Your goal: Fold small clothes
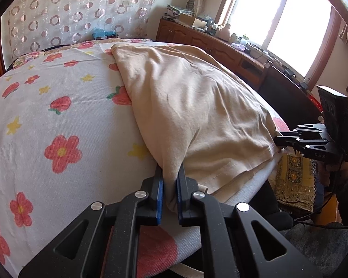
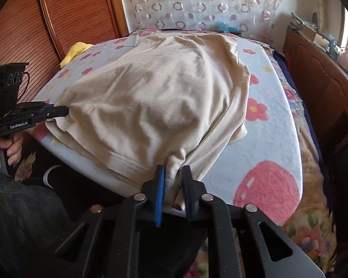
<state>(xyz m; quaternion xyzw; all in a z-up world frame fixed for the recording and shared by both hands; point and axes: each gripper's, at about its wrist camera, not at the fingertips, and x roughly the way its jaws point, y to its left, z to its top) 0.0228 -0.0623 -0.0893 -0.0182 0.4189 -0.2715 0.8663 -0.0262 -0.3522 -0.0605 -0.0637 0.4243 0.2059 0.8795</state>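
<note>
Your left hand-held gripper [image 1: 170, 180] is closed on a bunched corner of the beige garment [image 1: 192, 106], the cloth pinched between its blue pads [image 1: 159, 199]. Your right hand-held gripper [image 2: 174, 185] is clamped on the garment's other near corner, a fold of hem caught between its pads.

The garment lies spread on the bed [image 1: 46, 120], running forward and away from both grippers over the flowered sheet. Its near hem sits at the bed's edge, stretched between your two grips.

From the left wrist view, the right gripper shows off to the right at the hem. From the right wrist view, the left one shows off to the left, your hand [image 2: 10, 149] around its handle.

A yellow cloth [image 2: 75, 51] lies far forward-left of the right gripper, by the wooden panel [image 2: 58, 11].
</note>
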